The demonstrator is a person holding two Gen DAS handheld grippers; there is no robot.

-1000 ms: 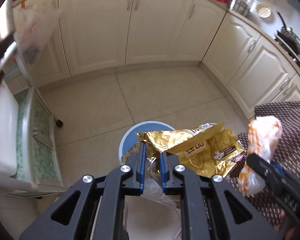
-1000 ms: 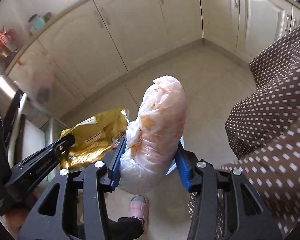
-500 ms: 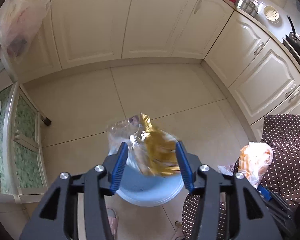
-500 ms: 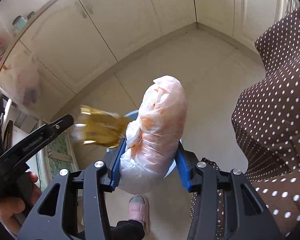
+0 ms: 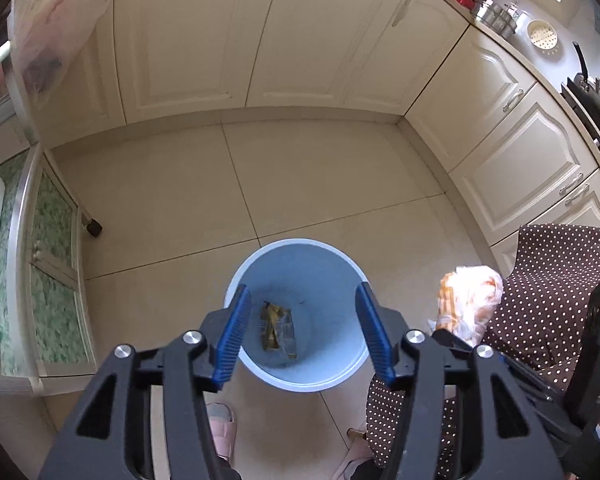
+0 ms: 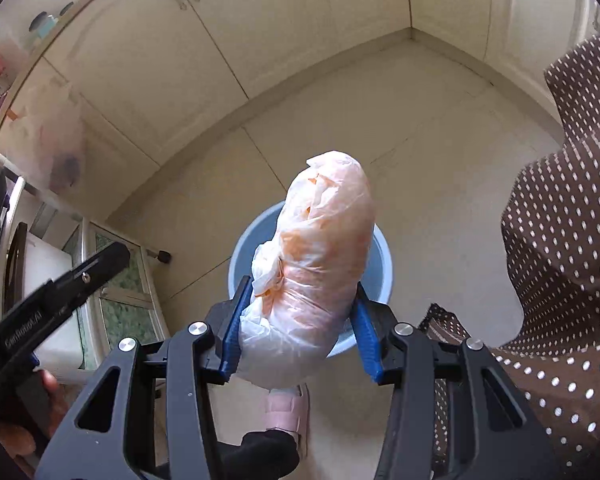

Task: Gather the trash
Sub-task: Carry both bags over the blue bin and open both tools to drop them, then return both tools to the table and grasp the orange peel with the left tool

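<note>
Trash bag (image 6: 316, 276) clamped in right gripper (image 6: 298, 326) above blue bin (image 5: 300, 314).
Left gripper (image 5: 300, 328) jaws have just been opening, nothing between them; bulky bag could catch the rim and tumble onto the floor (image 5: 316, 172).

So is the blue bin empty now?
No. A gold wrapper lies at the bottom of the blue bin; nothing else shows inside.
</note>
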